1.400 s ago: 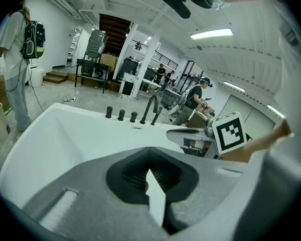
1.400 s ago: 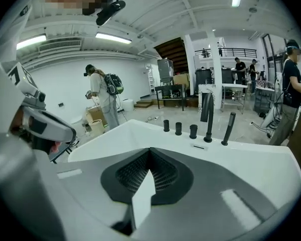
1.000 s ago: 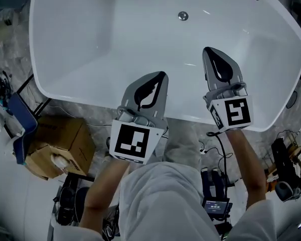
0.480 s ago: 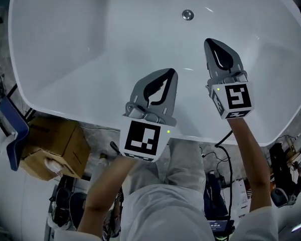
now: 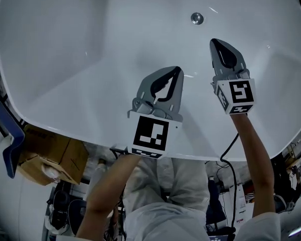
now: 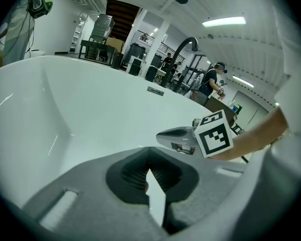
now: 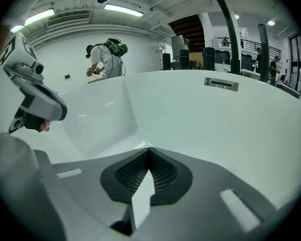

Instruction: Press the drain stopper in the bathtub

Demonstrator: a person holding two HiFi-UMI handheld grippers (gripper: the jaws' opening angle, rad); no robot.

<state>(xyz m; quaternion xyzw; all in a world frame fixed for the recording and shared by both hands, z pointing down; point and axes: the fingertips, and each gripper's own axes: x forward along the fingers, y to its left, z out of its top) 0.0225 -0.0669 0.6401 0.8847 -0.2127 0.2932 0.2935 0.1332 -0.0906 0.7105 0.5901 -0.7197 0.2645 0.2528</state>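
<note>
**Tub** [image 5: 65, 59]: white, seen from above, its near rim running under both forearms.

**Stopper** [image 5: 196, 18]: round, metallic, set in the tub floor near the far end. Nothing touches it.

**Left tongs** [image 5: 178, 70]: held over the tub floor, tips together with nothing between them. They sit well short of the stopper and to its left.

**Right tongs** [image 5: 214, 41]: also tips together and holding nothing. They point towards the far end, near the stopper but apart from it, slightly to its right.

**Box** [image 5: 50, 154]: cardboard, on the floor outside the tub at the near left.

**Faucet** [image 6: 184, 45]: dark and curved, rising beyond the far rim in the left gripper view.
</note>
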